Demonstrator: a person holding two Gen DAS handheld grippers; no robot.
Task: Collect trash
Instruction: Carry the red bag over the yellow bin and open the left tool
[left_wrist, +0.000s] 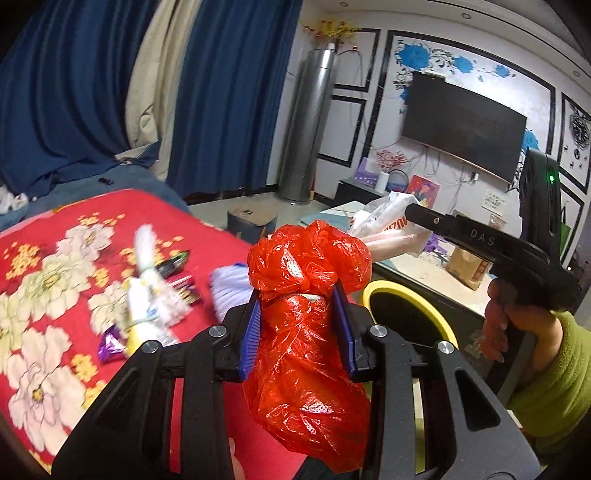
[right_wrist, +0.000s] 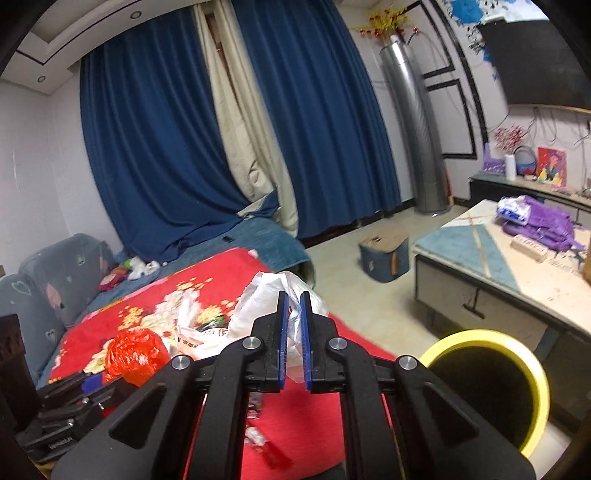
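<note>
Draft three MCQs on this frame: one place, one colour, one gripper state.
1. Where is the bin?
A. on the bed
B. on the floor beside the bed
C. on the low table

2. What colour is the bin's rim?
A. yellow
B. blue
C. white

3. What is the left gripper doing?
A. open, holding nothing
B. shut on the red bag
C. shut on the white bag

Answers: B, it stands by the bed's edge; A, the ring is yellow; B, red plastic fills the gap between its pads.
</note>
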